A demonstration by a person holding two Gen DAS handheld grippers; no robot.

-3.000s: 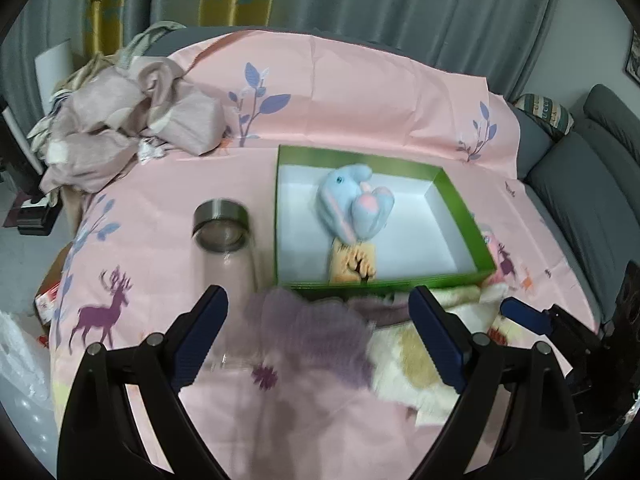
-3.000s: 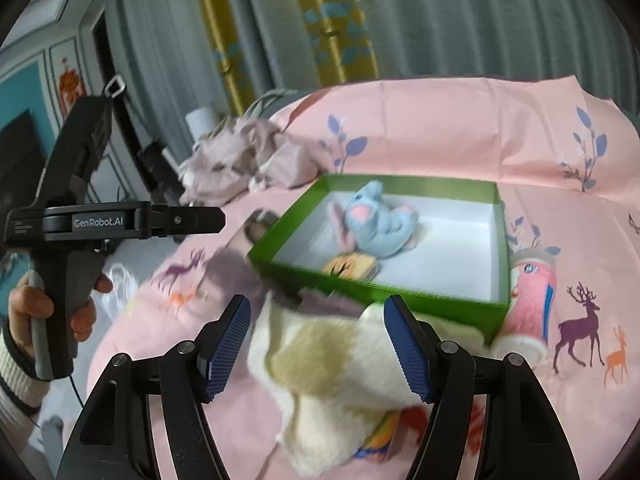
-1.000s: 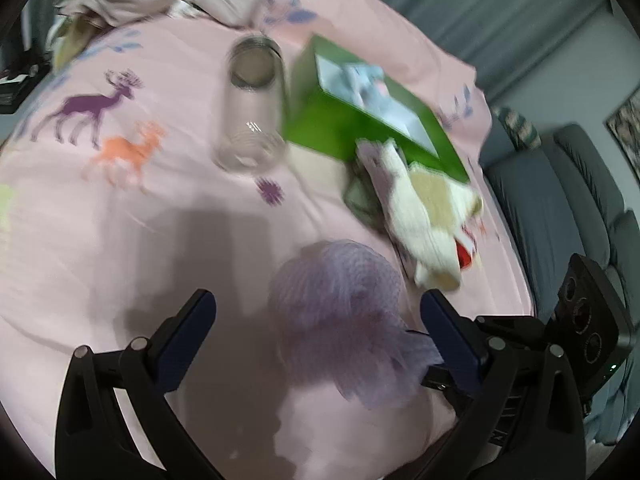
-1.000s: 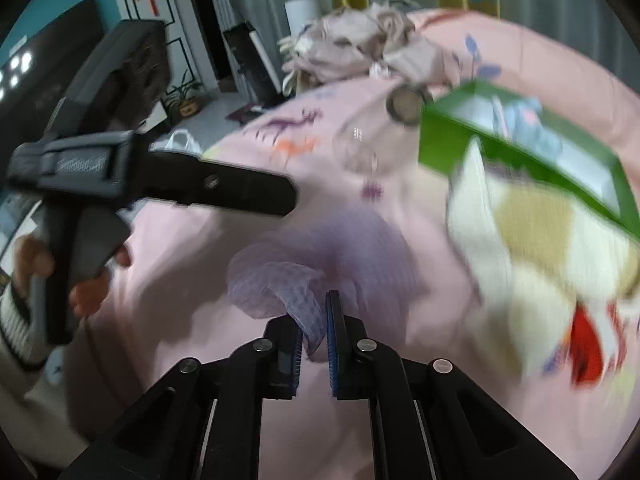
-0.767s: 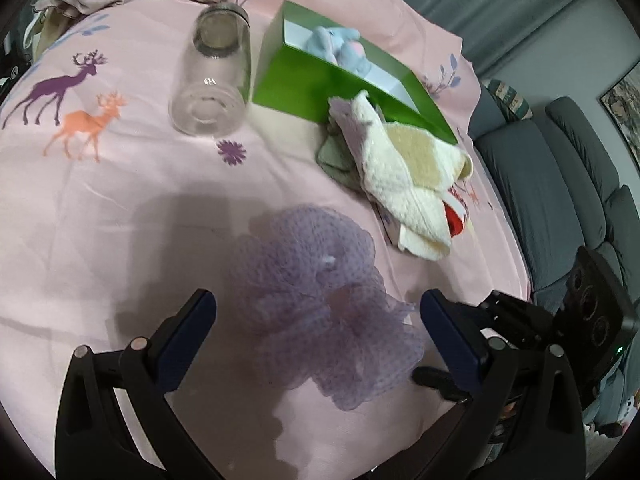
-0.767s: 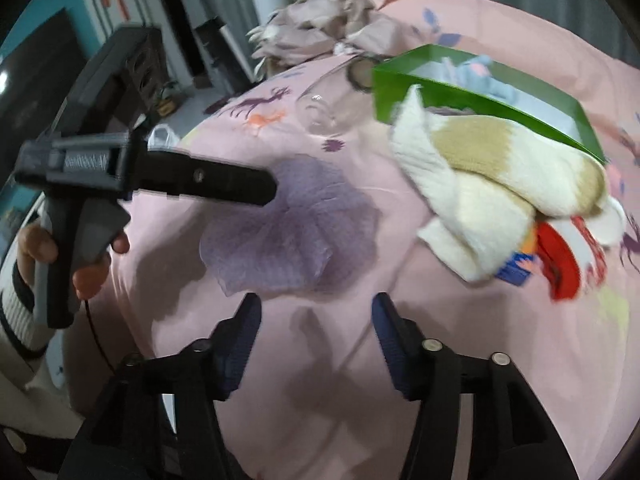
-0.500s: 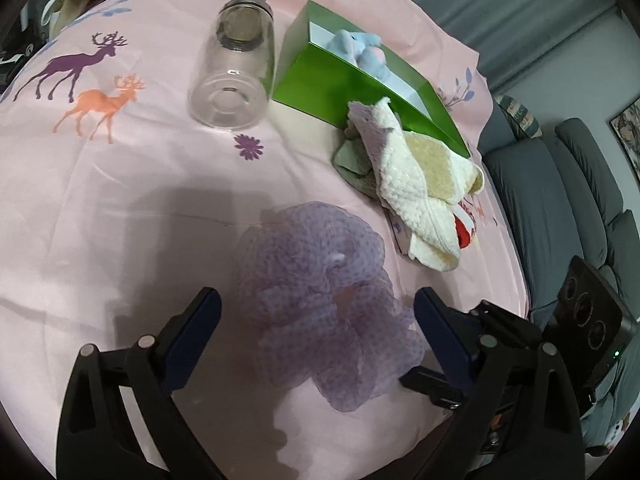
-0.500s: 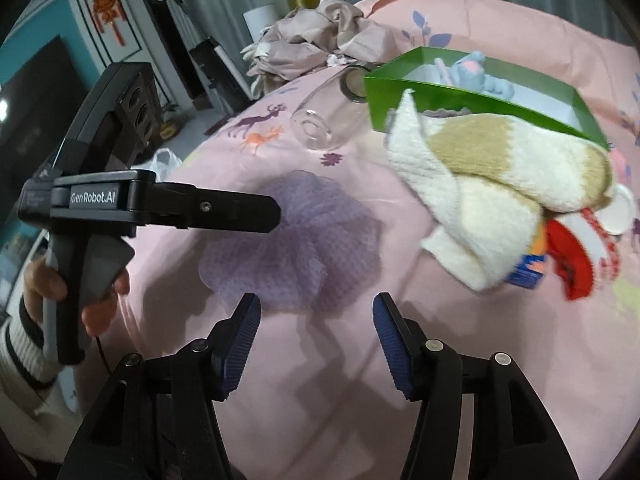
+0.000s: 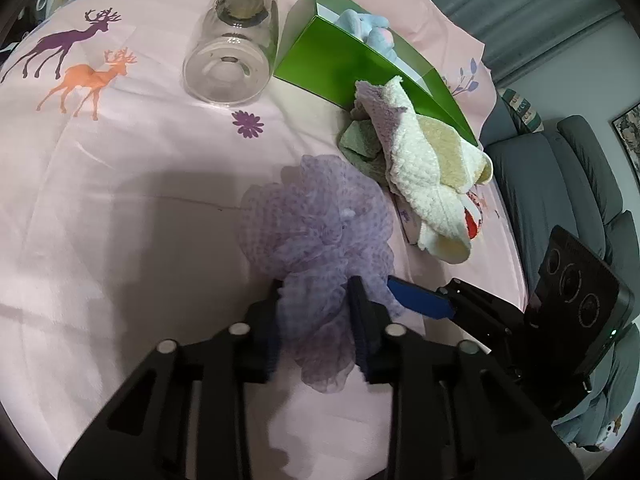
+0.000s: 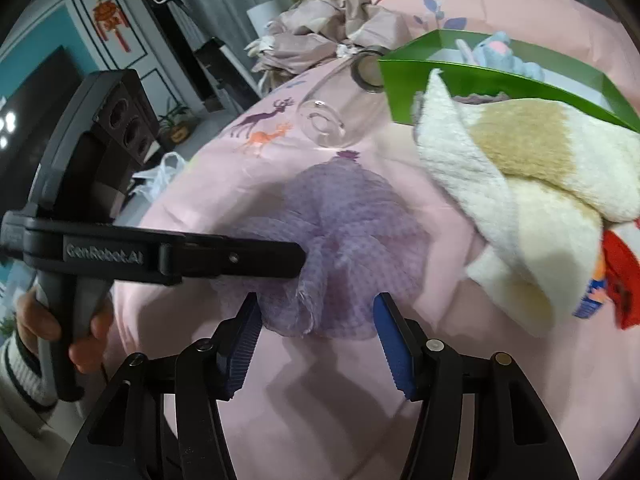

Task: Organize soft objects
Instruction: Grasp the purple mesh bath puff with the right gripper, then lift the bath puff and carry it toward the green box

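Note:
A purple mesh bath pouf [image 9: 320, 232] lies on the pink cloth. My left gripper [image 9: 316, 320] is shut on the pouf's near edge; it also shows in the right wrist view [image 10: 304, 258]. My right gripper [image 10: 318, 328] is open, its blue pads astride the pouf's [image 10: 344, 240] near edge without gripping it. A cream and tan fluffy towel [image 9: 428, 172] lies by the green box [image 9: 332, 64], which holds a blue plush toy [image 9: 368, 28].
A clear glass jar [image 9: 236, 48] lies on its side left of the box. A green cloth [image 9: 360, 144] sits under the towel, with red and white items [image 10: 616, 280] beyond. Crumpled beige fabric [image 10: 332, 24] lies at the far edge. A grey sofa [image 9: 560, 184] stands right.
My left gripper has closed on the pouf's near edge; half a second ago it was wide open. My right gripper let go of the pouf earlier and stays open, now nearer it.

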